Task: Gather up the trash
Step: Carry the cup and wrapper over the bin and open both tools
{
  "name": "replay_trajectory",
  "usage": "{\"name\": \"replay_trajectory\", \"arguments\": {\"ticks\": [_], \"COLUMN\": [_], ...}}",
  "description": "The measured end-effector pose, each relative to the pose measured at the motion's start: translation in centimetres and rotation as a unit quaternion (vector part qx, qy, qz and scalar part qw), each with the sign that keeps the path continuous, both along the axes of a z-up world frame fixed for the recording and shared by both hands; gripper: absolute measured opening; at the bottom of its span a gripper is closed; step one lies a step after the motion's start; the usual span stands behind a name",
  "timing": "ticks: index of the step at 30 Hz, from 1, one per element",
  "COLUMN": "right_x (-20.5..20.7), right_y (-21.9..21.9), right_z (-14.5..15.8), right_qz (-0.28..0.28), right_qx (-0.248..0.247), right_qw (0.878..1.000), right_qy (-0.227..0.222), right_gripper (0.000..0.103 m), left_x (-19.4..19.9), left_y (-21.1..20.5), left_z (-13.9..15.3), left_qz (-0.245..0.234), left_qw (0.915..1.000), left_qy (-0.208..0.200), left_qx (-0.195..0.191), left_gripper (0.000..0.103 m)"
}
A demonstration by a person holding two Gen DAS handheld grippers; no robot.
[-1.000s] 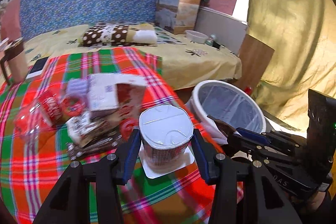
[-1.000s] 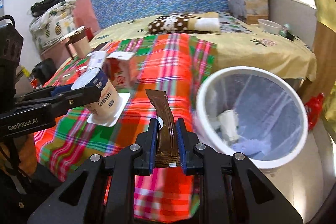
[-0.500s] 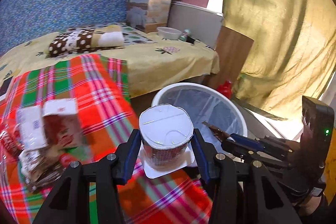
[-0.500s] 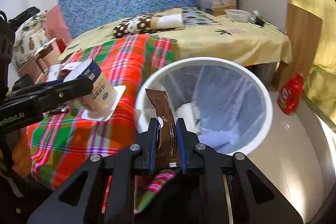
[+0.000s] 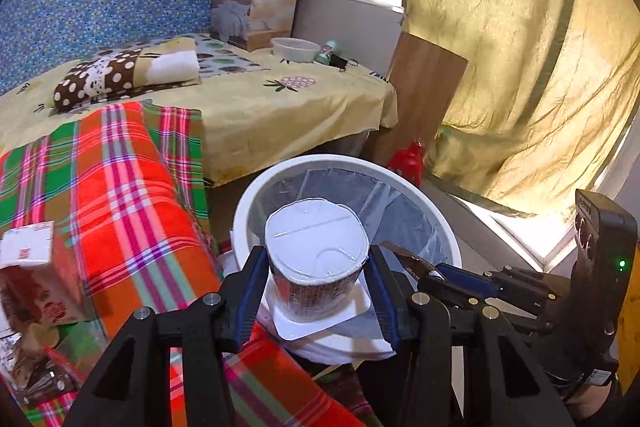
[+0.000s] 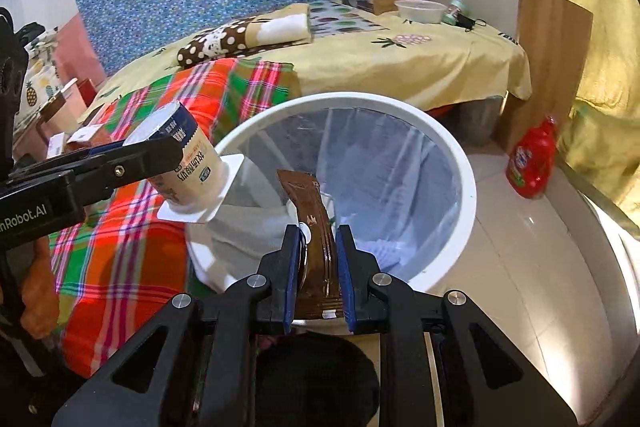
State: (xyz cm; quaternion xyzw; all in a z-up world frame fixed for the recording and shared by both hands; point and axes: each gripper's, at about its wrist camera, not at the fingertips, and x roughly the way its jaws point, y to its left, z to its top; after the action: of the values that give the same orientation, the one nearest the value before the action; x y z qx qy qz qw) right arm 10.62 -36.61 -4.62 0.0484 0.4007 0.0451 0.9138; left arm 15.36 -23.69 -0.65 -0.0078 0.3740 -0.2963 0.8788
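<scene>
My left gripper (image 5: 316, 279) is shut on an upside-down yogurt cup (image 5: 316, 259) and holds it over the near rim of the white trash bin (image 5: 348, 163). In the right wrist view the cup (image 6: 192, 163) hangs at the bin's left rim. My right gripper (image 6: 318, 239) is shut on a brown wrapper (image 6: 312, 223) and holds it above the bin (image 6: 460, 163), which is lined with a clear bag and has some trash inside. The right gripper also shows in the left wrist view (image 5: 436, 273).
A plaid cloth (image 5: 128, 179) covers the bed edge, with a red-and-white carton (image 5: 32, 275) and other wrappers on it at left. A red bottle (image 6: 530, 163) stands on the floor by a wooden board (image 6: 548, 67). A yellow curtain (image 5: 520, 47) hangs at right.
Both grippers have swung right from over the plaid cloth to over the bin, still holding the cup and the wrapper.
</scene>
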Motion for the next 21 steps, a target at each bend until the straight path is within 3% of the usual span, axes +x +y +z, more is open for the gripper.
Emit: {"name": "replay_trajectory", "arguments": {"ticks": [6, 10, 21], "right_x": [0.1, 0.1, -0.1], "right_y": [-0.3, -0.6, -0.5], "right_z": [-0.3, -0.2, 0.7], "right_qz": [-0.004, -0.011, -0.018], "right_qx": [-0.01, -0.012, -0.013], "right_qw": [1.0, 1.0, 1.0], "right_qy": [0.007, 0.004, -0.011], "right_gripper": [0.022, 0.033, 0.034], "left_x": [0.7, 0.9, 0.6], "left_y": [-1.1, -1.2, -0.5], "left_z": [-1.0, -1.1, -0.6], "left_qz": [-0.008, -0.007, 0.0], "left_qw": [0.9999, 0.9998, 0.9999], "left_qy": [0.013, 0.012, 0.0], "left_qx": [0.006, 0.01, 0.01], "left_gripper": [0.05, 0.05, 0.053]}}
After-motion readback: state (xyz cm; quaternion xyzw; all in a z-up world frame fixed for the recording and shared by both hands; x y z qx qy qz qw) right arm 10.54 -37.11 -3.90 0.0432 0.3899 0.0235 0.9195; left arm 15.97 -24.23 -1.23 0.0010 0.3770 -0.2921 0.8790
